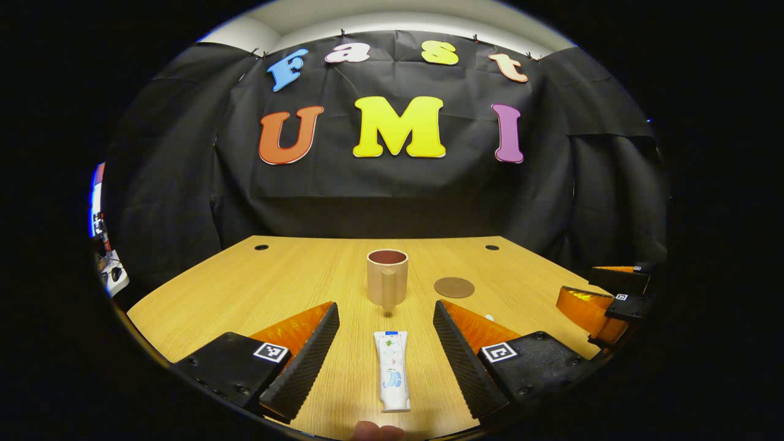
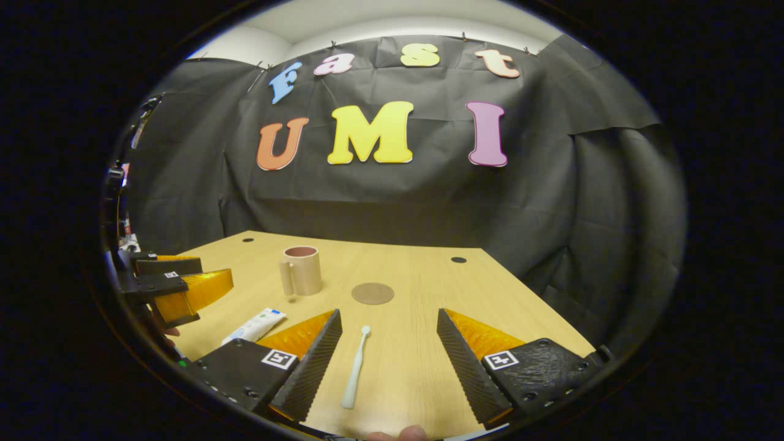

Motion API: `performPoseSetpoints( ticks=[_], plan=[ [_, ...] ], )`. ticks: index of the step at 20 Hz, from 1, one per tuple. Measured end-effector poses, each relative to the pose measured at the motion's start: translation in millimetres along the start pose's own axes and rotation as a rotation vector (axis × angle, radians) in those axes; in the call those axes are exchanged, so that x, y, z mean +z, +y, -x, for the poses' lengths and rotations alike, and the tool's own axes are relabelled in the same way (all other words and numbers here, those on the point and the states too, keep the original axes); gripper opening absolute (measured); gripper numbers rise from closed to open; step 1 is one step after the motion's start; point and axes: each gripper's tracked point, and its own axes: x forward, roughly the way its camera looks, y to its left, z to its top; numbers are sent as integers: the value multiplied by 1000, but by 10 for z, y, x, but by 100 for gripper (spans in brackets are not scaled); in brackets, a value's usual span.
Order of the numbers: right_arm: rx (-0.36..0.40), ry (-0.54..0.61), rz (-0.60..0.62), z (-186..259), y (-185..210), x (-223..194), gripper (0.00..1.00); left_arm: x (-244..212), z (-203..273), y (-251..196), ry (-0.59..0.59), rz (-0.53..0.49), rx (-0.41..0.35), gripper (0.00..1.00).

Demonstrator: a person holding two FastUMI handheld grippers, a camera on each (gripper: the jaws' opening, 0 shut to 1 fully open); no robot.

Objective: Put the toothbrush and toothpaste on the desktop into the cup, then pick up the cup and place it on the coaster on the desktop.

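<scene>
A white toothpaste tube (image 1: 391,369) lies flat on the wooden desktop (image 1: 245,294), between the spread fingers of my left gripper (image 1: 386,349), which is open and not touching it. Behind it stands a tan cup (image 1: 387,277) with its handle facing me, and a round brown coaster (image 1: 454,287) lies to its right. In the right gripper view a white toothbrush (image 2: 356,367) lies between the open fingers of my right gripper (image 2: 389,361), untouched. The cup (image 2: 301,270), the coaster (image 2: 372,293) and the toothpaste (image 2: 254,325) lie further left.
The other gripper (image 1: 603,300) hovers at the desk's right edge in the left gripper view, and the left one (image 2: 174,288) sits at the left in the right gripper view. Small cable holes (image 1: 261,247) mark the desk's back corners. Black cloth walls the booth.
</scene>
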Motion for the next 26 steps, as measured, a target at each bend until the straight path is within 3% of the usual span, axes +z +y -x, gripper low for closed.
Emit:
performPoseSetpoints(
  ticks=[4, 13, 17, 23, 24, 25, 26],
  plan=[
    [26, 57, -1, -84, 103, -172, 95, -270, -125, -82, 118, 9, -45, 99],
    [27, 125, -26, -166, 107, -368, 95, -743, -329, -19, 324, 16, -41, 99],
    [31, 151, -20, -201, 137, -456, 95, -766, -361, -13, 364, 8, -39, 99],
    [40, 169, -18, -242, 164, -501, 95, -702, -385, 68, 405, 7, -31, 86],
    [42, 173, -19, -248, 167, -516, 95, -711, -402, 63, 410, 4, -26, 90],
    [44, 178, -20, -260, 172, -525, 95, -727, -407, 64, 418, 0, -27, 82],
    [47, 185, -22, -269, 192, -556, 95, -748, -409, 63, 424, -5, -26, 80]
  ],
)
